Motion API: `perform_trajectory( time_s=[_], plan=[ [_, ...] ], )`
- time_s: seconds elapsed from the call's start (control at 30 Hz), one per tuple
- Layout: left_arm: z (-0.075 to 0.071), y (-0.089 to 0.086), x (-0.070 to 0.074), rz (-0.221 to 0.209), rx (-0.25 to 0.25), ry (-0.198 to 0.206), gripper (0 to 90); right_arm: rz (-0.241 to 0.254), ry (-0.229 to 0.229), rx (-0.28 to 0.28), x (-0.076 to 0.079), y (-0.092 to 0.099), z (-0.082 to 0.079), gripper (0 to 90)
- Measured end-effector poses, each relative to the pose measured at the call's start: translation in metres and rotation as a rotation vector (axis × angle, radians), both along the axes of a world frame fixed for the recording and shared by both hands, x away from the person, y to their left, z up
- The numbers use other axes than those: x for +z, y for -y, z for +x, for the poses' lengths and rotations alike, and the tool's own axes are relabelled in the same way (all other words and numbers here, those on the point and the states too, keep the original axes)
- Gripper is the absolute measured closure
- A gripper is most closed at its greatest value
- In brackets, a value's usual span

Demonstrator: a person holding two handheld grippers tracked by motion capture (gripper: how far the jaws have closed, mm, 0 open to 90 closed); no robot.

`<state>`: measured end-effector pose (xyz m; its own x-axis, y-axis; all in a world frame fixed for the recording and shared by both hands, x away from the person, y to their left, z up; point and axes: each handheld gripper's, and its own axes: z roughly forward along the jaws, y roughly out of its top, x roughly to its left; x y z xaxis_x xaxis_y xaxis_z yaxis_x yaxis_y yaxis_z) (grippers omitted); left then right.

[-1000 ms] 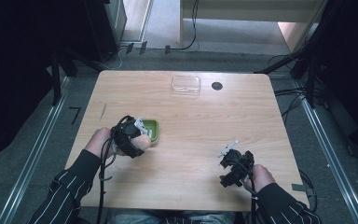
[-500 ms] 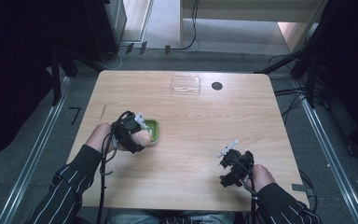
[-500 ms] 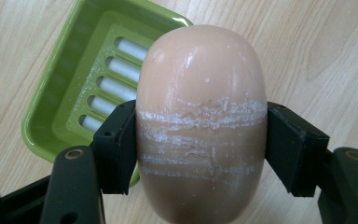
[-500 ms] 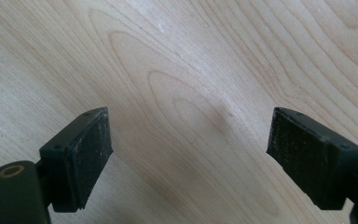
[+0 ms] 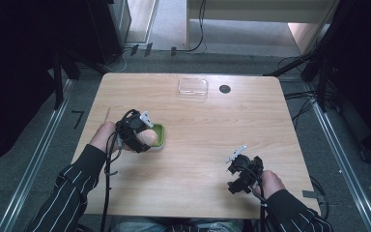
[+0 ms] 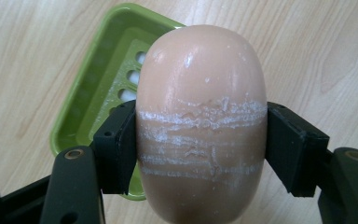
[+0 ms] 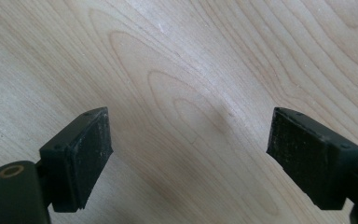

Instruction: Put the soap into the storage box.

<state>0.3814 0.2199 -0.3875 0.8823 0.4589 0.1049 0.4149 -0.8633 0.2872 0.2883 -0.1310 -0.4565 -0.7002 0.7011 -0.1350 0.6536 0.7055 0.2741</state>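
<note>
Left gripper view, soap (image 6: 200,121) lengthwise away, gripper (image 6: 200,149) clamped

Soap (image 6: 200,126) slightly nearer green dish (image 6: 98,79)

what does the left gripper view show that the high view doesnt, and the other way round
Left gripper view alone: white scrape lines across the soap bar where the left tongs clamp it, and drain holes in the green soap dish.
High view alone: the right tongs, open over bare wood, a clear plastic lid and a dark round hole at the table's far edge.
Both: soap held just above the dish.
</note>
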Motion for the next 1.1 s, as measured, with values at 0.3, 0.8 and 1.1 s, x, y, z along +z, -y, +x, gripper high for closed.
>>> perform_trajectory(
  time_s=[0.3,0.8,1.1],
  plan=[
    [0.010,-0.001,0.000,-0.006,0.005,0.003,33.4,0.000,-0.001,-0.001,0.000,0.000,0.000,14.3],
    [0.020,-0.003,-0.003,0.001,-0.004,0.018,33.4,-0.001,-0.002,-0.001,0.000,0.000,0.000,14.3],
    [0.027,-0.009,-0.009,-0.011,0.016,0.028,33.4,-0.001,-0.003,-0.002,0.000,0.000,0.000,14.3]
  ],
)
